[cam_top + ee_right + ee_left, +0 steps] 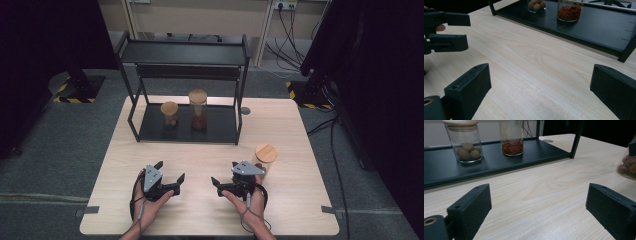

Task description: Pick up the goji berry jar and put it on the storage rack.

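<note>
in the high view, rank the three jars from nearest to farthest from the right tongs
1. Jar on the table, just beside the right tongs, on the outer side.
2. Tall jar on the rack's bottom shelf, right of its neighbour.
3. Short jar on that shelf, left.

My pale wood bench (210,165) carries a black rack (186,131) holding two jars, and one jar (264,156) beside it.

black fingers (469,210), grey three-cornered plates, trailing cables
</note>
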`<action>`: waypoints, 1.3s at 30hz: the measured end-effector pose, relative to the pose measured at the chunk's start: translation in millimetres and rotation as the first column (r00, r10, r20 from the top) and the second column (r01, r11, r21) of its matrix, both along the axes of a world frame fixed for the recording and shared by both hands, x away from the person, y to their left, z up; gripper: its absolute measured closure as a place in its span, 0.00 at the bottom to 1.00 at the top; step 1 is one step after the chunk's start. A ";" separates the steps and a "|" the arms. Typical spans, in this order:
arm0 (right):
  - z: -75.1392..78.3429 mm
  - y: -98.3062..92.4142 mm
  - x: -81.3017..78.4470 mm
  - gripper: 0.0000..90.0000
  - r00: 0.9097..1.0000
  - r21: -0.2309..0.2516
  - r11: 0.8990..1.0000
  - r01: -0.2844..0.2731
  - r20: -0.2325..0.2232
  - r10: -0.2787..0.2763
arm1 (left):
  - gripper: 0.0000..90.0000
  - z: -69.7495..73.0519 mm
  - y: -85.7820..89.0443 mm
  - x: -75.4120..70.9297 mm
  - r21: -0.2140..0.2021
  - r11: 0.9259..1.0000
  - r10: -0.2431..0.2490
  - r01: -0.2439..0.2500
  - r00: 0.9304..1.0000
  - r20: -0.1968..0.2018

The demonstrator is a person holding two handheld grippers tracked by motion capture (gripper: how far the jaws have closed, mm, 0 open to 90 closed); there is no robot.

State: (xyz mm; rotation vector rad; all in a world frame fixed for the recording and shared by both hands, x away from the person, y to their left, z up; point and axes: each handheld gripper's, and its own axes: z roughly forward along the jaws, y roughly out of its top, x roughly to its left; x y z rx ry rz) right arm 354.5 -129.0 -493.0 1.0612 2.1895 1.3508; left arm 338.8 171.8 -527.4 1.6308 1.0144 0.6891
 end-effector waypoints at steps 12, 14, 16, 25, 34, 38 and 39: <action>-0.7 -23.1 -22.3 0.04 1.000 0.007 0.999 0.031 -0.003 -0.031 | 0.06 -0.1 0.0 -0.2 -0.001 1.000 0.002 -0.002 1.000 0.002; -0.7 -26.7 -25.0 0.04 0.999 0.007 0.999 0.038 -0.005 -0.038 | 0.06 0.0 0.1 -0.2 -0.001 1.000 0.002 -0.002 1.000 0.002; -0.8 -30.9 -28.1 0.04 0.999 0.007 0.999 0.047 -0.006 -0.047 | 0.06 0.0 0.2 -0.2 -0.002 1.000 0.002 -0.002 1.000 0.003; 0.5 -54.0 -41.1 0.04 0.995 0.000 0.995 0.099 -0.008 -0.099 | 0.06 -0.1 0.1 -0.3 -0.002 1.000 0.003 -0.003 1.000 0.003; 2.7 -75.6 -48.8 0.04 0.985 -0.001 0.985 0.173 0.010 -0.173 | 0.06 0.0 0.1 -0.2 -0.002 1.000 0.003 -0.003 1.000 0.003; 2.4 -84.4 -48.5 0.04 0.980 0.007 0.980 0.200 0.006 -0.200 | 0.06 -0.1 0.0 -0.3 -0.001 1.000 0.003 -0.003 1.000 0.003; 2.5 -86.2 -48.6 0.04 0.979 0.010 0.979 0.206 0.006 -0.206 | 0.06 -0.1 0.2 -0.2 -0.002 1.000 0.003 -0.003 1.000 0.002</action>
